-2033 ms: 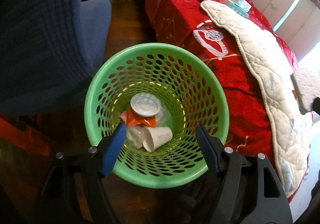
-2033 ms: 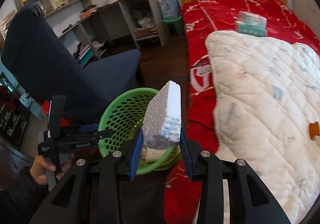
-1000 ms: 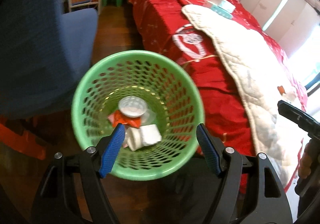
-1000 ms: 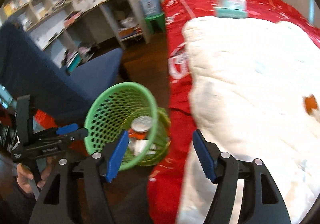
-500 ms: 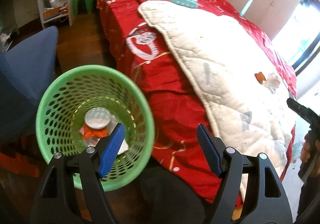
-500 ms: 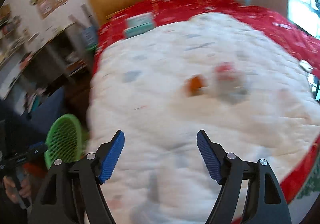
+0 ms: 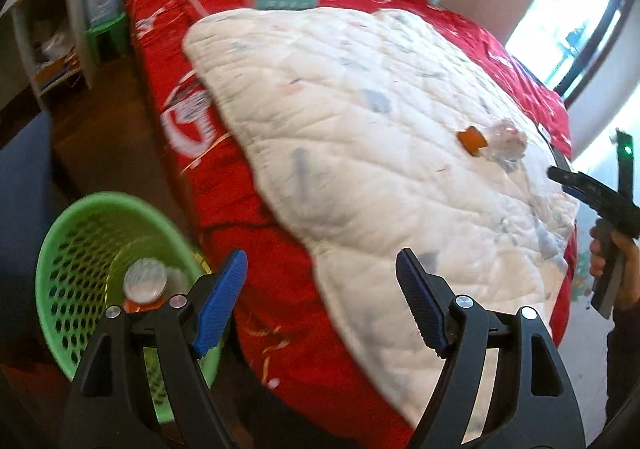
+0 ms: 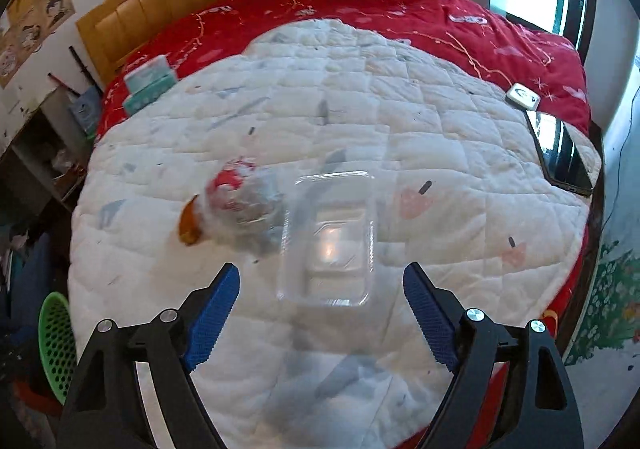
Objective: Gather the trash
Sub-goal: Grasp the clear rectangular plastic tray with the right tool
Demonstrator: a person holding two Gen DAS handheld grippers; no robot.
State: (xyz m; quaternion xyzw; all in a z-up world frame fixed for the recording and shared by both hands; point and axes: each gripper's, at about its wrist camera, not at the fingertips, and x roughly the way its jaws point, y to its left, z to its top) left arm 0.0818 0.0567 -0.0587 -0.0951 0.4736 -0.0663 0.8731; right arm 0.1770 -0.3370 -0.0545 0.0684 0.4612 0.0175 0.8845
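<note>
Right gripper (image 8: 320,301), jaws wide and empty, above a clear plastic tray (image 8: 328,241) on the white quilt (image 8: 400,121). Left gripper (image 7: 320,289), likewise wide, beside the green basket (image 7: 60,249).

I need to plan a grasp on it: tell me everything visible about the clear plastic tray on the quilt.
The tray is a shallow rectangular container of thin, transparent, glossy plastic with rounded corners, a flat rim and a recessed stepped floor. It looks empty and lies open side up, flat on the white quilt, its long axis running away from the camera. A crumpled clear wrapper with red print lies against its left side. The open right gripper is just short of its near end, not touching it.
</note>
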